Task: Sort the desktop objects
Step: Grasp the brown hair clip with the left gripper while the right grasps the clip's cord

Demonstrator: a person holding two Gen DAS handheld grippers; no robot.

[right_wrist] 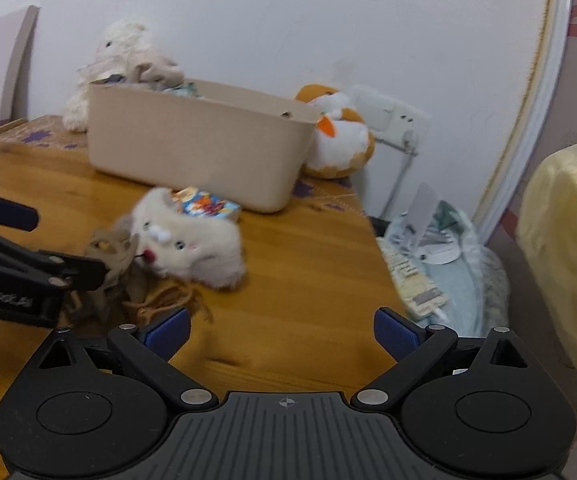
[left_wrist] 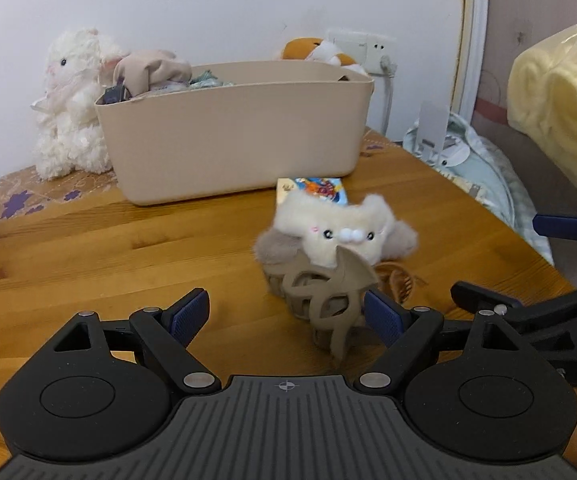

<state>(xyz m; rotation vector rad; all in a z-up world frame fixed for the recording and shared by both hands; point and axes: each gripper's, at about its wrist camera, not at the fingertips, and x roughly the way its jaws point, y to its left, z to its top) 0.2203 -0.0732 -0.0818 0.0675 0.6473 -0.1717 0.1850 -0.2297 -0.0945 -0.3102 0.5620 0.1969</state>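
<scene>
A small cream plush toy (left_wrist: 342,229) lies on a tan openwork holder (left_wrist: 320,300) on the wooden table (left_wrist: 108,248); both also show in the right wrist view, the plush (right_wrist: 190,240) and the holder (right_wrist: 116,264). A colourful small box (left_wrist: 320,190) lies behind them, seen too in the right wrist view (right_wrist: 204,205). My left gripper (left_wrist: 288,316) is open, its right finger beside the holder. My right gripper (right_wrist: 282,332) is open and empty, to the right of the plush. A beige bin (left_wrist: 232,128) holding several items stands at the back.
A white lamb plush (left_wrist: 70,100) sits left of the bin, an orange-white plush (right_wrist: 338,136) to its right. A wall socket (left_wrist: 362,50) with a cable is behind. Past the table's right edge lie a pale bundle (left_wrist: 480,168) and a yellow wrapped pack (left_wrist: 560,104).
</scene>
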